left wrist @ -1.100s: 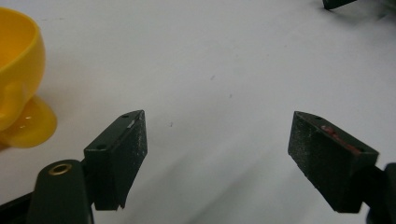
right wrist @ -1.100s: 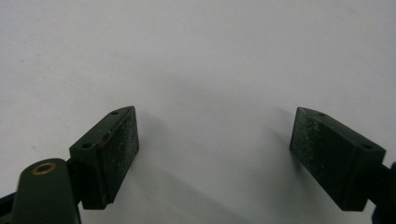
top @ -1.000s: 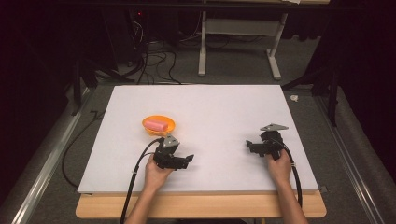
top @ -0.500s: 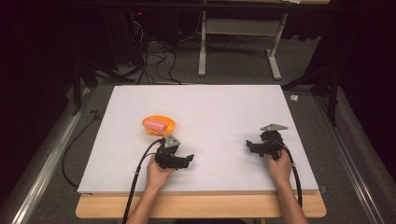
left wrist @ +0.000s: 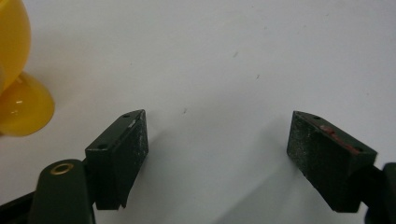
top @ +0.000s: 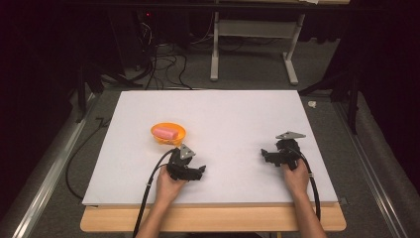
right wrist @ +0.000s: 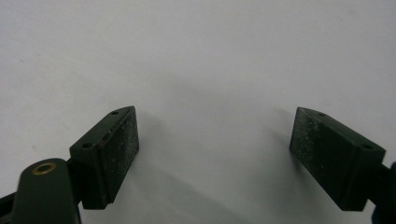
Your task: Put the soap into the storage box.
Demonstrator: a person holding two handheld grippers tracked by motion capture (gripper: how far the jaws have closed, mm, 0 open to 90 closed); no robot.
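resting unmoved since 1 second ago, both the left gripper (top: 200, 171) and right gripper (top: 264, 154) gape empty.

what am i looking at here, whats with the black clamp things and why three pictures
A person sits at a table and holds a hand-held two-jaw gripper in each hand; there is no robot arm. The high view looks down from above: the left gripper sits near the front of the white board, the right gripper farther right. Cables trail back from both.

The other two pictures come from small cameras riding on the grippers, looking along their own black jaws. In both, the jaws stand wide apart with nothing between them, only bare white surface.

On the board lies an orange bowl with a pink object inside, just behind the left gripper. The left gripper view catches the bowl's edge at its left. Nothing is held.
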